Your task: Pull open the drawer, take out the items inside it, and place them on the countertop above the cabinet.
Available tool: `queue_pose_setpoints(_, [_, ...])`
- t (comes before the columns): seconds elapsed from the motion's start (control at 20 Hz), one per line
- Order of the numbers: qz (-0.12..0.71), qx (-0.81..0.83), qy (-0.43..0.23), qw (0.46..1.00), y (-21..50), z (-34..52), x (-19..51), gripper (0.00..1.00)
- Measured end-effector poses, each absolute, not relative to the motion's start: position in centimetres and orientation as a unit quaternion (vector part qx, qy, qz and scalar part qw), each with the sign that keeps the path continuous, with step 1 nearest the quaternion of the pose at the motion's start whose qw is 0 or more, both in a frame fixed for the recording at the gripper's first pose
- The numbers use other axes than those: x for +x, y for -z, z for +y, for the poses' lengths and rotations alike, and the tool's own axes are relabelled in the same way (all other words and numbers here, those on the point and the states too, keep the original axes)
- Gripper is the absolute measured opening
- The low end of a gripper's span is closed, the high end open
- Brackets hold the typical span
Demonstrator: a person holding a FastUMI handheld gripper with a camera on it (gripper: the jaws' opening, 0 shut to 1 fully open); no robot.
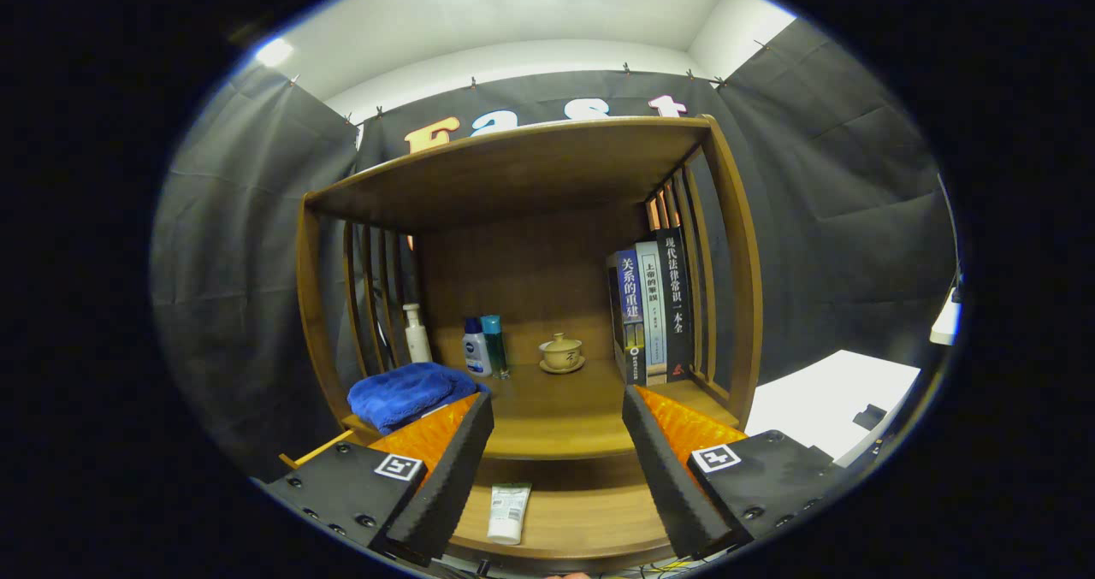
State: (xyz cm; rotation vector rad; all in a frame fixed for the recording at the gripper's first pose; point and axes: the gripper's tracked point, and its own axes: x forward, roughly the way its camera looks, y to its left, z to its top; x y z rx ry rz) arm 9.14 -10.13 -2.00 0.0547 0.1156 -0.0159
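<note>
Fingers [479,442] spread wide over the open drawer [582,519], holding nothing.
Gripper [556,468] points level into the cabinet [530,177]; a tube [508,512] lies in the drawer between the fingers.

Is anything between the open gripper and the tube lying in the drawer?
Nothing visible. The tube lies flat in the open drawer, below and between the spread fingers of the gripper, nearer the left finger. The towel sits on the countertop, clear of it.
</note>
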Motion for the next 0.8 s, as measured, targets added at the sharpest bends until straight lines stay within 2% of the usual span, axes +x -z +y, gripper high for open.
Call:
queue_pose_setpoints(0.2, [0.023,-0.003,0.024,0.999,-3.6,-11.4,10.2,0.98])
queue_pose_setpoints(0.35, [0.053,-0.016,0.018,0.998,-3.1,-11.2,10.8,0.98])
queue_pose_setpoints(0.55, [0.142,0.006,-0.02,0.99,1.7,-7.6,11.2,0.98])
queue_pose_setpoints(0.8, [0.336,0.009,-0.064,0.94,10.9,-3.0,10.2,0.99])
